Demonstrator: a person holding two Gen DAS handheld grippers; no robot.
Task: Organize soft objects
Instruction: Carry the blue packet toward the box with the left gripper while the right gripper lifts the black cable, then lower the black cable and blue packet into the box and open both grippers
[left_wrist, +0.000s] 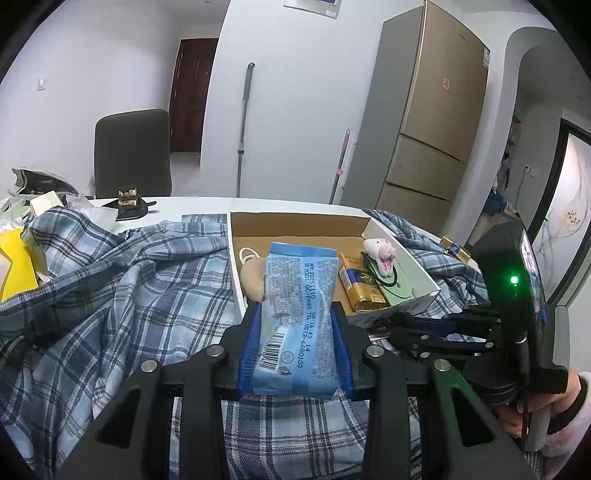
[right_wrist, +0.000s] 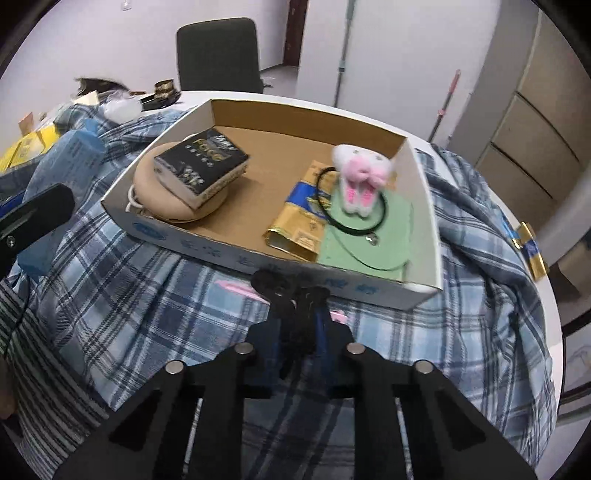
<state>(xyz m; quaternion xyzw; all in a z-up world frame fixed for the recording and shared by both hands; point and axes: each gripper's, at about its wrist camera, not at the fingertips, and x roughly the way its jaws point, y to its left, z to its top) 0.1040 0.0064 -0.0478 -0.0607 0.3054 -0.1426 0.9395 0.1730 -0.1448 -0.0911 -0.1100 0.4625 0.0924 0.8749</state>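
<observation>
My left gripper is shut on a light blue tissue packet, held upright above the plaid cloth, just before the near left corner of the cardboard box. My right gripper hangs low over the plaid cloth, in front of the box's near wall. Its jaws are together on a small black crumpled thing lying over something pink. In the box lies a white and pink plush toy.
The box also holds a tan round pad under a black pack, a gold pack and a green card with a black cord. A chair stands behind the table. Clutter and yellow boxes lie at the far left.
</observation>
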